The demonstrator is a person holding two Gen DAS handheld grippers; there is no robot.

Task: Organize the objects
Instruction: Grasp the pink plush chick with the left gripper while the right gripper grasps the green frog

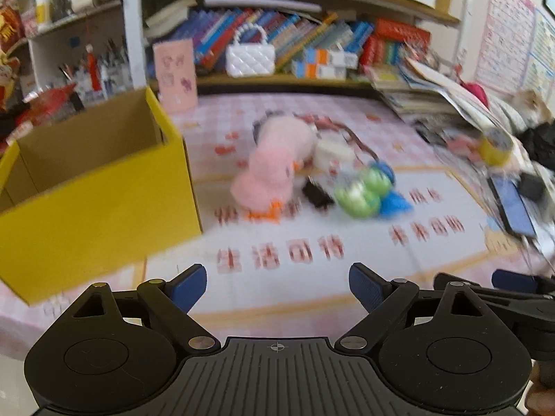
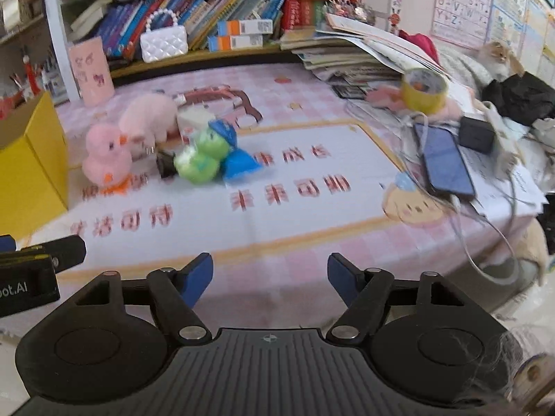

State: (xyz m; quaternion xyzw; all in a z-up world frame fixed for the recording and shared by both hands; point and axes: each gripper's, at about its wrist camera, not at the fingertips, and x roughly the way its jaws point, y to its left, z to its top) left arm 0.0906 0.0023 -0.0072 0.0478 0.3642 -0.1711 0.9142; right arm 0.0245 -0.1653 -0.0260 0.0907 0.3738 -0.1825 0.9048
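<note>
Toy pile point(image 1: 312, 170) lying on surface point(image 1: 312, 277) ahead of both tools, beside yellow box point(image 1: 97, 187). Left tool point(image 1: 277, 287) sitting nearer box; right tool point(image 2: 270, 277) trailing rightward. Both released, grasping nothing.

Bright, even light – motion blur smears both views, perhaps worst at left; fisheye bends edges.

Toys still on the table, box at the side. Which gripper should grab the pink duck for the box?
Probably left: the left gripper is open, empty, with the pink duck ahead and the yellow box alongside. The right gripper views the duck far off-side.
</note>
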